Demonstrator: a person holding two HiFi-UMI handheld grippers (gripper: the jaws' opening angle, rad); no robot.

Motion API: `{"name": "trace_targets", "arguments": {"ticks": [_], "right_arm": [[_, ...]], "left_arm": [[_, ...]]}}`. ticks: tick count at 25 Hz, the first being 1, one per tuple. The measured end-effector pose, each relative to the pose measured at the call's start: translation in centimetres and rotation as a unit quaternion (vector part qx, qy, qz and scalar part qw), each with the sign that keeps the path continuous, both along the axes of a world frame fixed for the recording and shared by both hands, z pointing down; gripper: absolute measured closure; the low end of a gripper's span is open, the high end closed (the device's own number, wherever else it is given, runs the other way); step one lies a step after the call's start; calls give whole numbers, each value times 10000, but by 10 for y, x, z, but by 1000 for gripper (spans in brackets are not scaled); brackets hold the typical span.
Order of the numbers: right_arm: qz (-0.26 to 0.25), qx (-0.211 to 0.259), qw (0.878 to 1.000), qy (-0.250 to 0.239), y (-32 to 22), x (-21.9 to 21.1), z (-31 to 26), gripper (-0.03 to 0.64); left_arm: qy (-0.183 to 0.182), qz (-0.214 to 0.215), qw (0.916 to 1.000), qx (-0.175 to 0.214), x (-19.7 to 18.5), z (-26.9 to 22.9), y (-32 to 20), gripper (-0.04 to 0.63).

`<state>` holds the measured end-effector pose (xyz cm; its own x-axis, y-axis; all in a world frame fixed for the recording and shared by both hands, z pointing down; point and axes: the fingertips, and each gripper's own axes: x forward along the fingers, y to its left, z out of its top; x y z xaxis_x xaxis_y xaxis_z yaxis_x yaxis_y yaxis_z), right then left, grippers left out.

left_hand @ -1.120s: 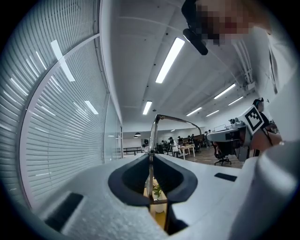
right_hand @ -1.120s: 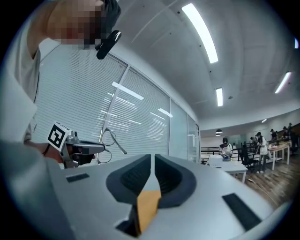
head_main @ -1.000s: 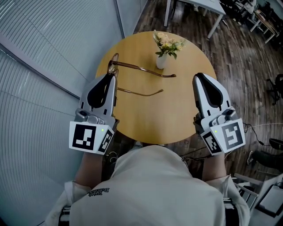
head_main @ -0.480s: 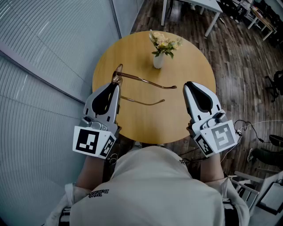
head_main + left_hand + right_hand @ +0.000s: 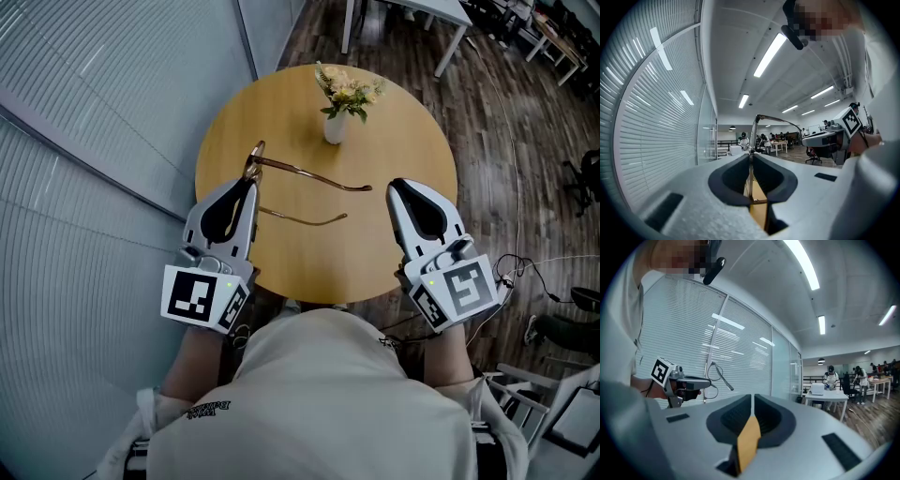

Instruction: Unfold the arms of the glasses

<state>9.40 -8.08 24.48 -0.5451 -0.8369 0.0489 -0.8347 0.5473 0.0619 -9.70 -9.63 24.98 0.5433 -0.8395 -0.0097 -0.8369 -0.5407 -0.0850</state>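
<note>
Thin brown-framed glasses [image 5: 309, 173] hang over the round wooden table [image 5: 375, 253], both arms spread out to the right. My left gripper [image 5: 251, 181] is shut on the glasses' front at its left end. In the left gripper view the frame [image 5: 752, 133] rises from between the closed jaws of that gripper [image 5: 750, 157], and one arm arcs off to the right. My right gripper [image 5: 396, 186] hovers at the table's right side, apart from the arm tips, shut with nothing in it. The right gripper view shows its jaws [image 5: 753, 397] closed and the glasses [image 5: 715, 373] held up off to the left.
A small white vase of flowers [image 5: 336, 122] stands at the back of the table, just beyond the glasses. A slatted glass wall [image 5: 112, 112] runs along the left. Wood floor, a white desk leg [image 5: 349, 23] and office chairs lie to the right and behind.
Both grippers have drawn slightly nearer to me, the left one carrying the glasses along. The right gripper has edged a little leftwards. Little has moved in the last half second.
</note>
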Motion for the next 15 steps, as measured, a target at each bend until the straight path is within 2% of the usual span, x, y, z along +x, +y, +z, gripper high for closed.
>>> {"name": "trace_targets", "arguments": {"ticks": [15], "right_arm": [[-108, -91, 9998, -167, 4, 9, 3, 577]], "left_arm": [[-120, 3, 9999, -65, 10, 2, 5, 554]]}}
